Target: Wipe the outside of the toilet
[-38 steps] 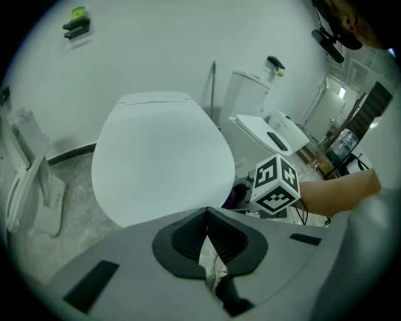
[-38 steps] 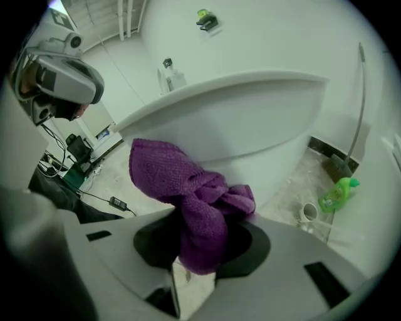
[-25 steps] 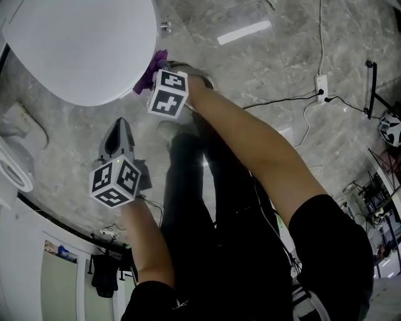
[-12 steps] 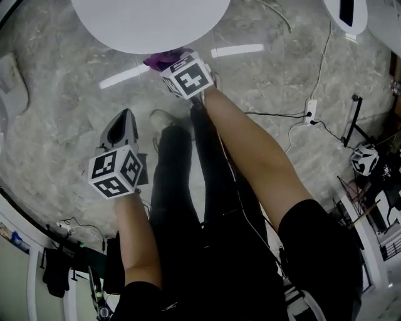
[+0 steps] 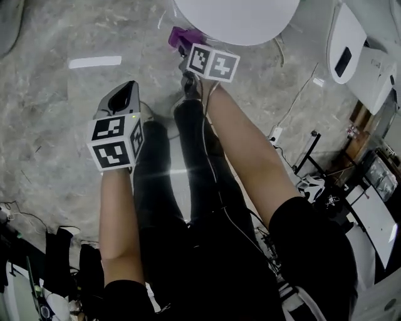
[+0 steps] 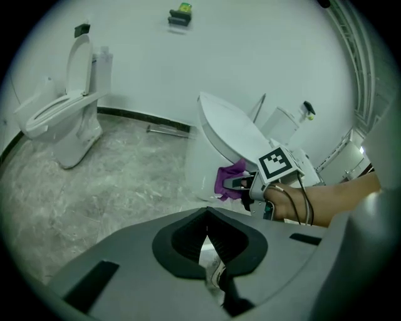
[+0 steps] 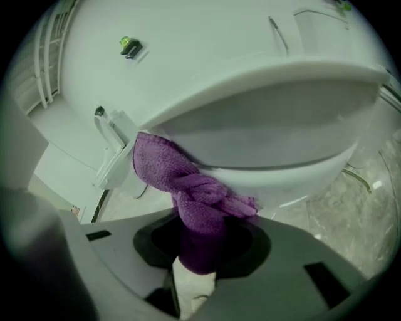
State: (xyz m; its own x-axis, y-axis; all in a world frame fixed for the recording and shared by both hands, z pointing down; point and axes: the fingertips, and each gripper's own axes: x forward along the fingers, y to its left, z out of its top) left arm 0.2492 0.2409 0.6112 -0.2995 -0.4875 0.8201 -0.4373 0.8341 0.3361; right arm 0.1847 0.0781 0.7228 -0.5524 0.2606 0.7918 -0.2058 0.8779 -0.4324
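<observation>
Right gripper (image 5: pixel 183 49): fingers clamped on the purple cloth (image 7: pixel 188 188). The cloth was twisted and bunched, its lower end down between the fingers and its upper end against the outside of the toilet (image 7: pixel 269 125) bowl, just under the rim. The left gripper view showed the same contact from the side, cloth on the bowl wall, lid closed above it.

Left gripper (image 5: pixel 125 94): fingers together at the tips, nothing gripped, only floor and a light shoe visible through the gap behind them. It was held over the grey marble-pattern floor (image 5: pixel 50 125), well apart from the toilet, pointing forward.

Pose: right forearm stretched forward to the bowl, with a cable running along the wrist. Left forearm was pulled in closer to the body, with its gripper nearer the person than the right one. The person's legs in black trousers (image 5: pixel 188 188) sat between the two arms.

Markings: each gripper's cube (image 5: pixel 213 63) carried black-and-white square markers, coded patterns rather than text. A small green-and-black item on the wall (image 6: pixel 182 15) was too small to read.

Also in the left gripper view: a second toilet (image 6: pixel 59 119) at far left against the wall, lid up.
</observation>
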